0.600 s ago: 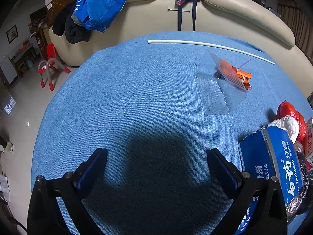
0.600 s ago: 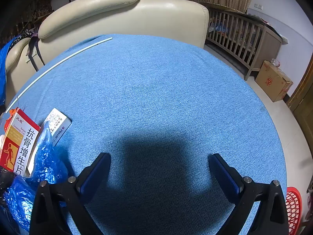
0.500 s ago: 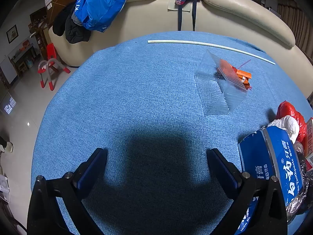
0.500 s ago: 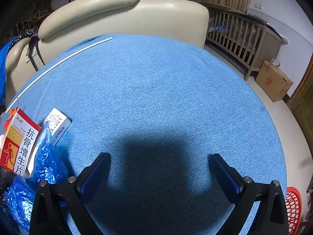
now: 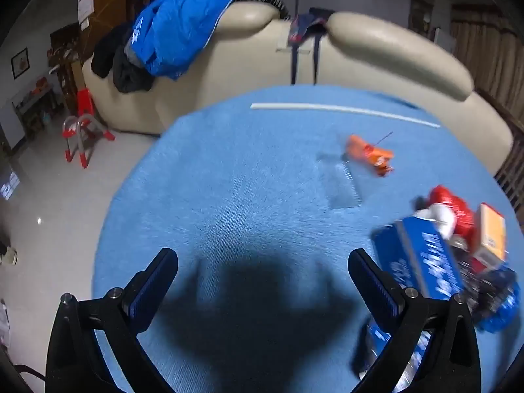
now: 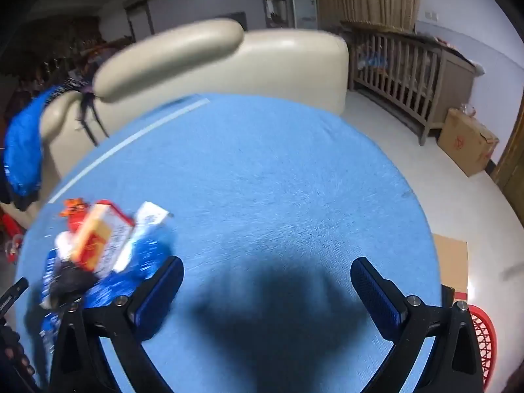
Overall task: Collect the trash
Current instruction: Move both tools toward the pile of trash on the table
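While both grippers hover released (nothing held) | left gripper (image 5: 262, 281), right gripper (image 6: 267, 281) | start with orange wrapper (image 5: 370, 155) | approach slowly, jaws straddling it on blue table (image 5: 245, 180)

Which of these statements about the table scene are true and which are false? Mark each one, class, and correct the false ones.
1. Both hand-held grippers are open and hold nothing. True: the left hand-held gripper and the right hand-held gripper are over bare blue cloth.
2. The trash pile lies to the left of the left hand-held gripper. False: it lies to its right.
3. A long white stick lies near the table's far edge. True.
4. The orange wrapper is held in a gripper. False: it lies on the cloth.
5. A red basket is on the table. False: it is below the table's edge.
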Action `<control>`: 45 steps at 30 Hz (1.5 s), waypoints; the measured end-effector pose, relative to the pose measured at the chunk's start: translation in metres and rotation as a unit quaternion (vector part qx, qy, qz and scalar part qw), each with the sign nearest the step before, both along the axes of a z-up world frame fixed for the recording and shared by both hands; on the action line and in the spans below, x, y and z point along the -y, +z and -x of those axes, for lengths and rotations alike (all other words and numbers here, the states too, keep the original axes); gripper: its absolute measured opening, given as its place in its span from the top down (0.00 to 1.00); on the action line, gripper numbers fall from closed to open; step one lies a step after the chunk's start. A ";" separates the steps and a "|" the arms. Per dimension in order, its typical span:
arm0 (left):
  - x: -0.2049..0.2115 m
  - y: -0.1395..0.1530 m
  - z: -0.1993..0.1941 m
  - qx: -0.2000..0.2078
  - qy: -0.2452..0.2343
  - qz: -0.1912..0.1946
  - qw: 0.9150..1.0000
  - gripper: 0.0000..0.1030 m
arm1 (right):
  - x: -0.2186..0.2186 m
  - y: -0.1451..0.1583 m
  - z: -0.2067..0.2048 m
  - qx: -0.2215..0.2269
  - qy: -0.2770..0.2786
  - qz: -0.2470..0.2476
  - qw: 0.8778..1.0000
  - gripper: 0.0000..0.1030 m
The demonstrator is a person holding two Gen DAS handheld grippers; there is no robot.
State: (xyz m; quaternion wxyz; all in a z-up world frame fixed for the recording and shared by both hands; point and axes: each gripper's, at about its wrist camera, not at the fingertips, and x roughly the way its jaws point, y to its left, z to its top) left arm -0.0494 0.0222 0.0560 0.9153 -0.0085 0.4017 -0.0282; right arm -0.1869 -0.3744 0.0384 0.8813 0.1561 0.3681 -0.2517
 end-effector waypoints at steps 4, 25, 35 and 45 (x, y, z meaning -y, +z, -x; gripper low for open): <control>0.004 0.017 0.031 0.012 -0.016 0.011 1.000 0.00 | -0.031 0.016 0.027 0.023 0.020 -0.012 0.999 0.00; 0.033 0.045 0.134 0.032 -0.094 0.018 0.995 0.00 | -0.109 0.050 0.116 0.078 0.053 -0.022 0.995 0.00; 0.035 0.043 0.135 0.029 -0.095 0.013 0.995 0.00 | -0.119 0.050 0.117 0.082 0.064 -0.022 0.994 0.00; 0.038 0.043 0.136 0.028 -0.096 0.011 0.995 0.00 | -0.122 0.052 0.117 0.086 0.068 -0.024 0.994 0.00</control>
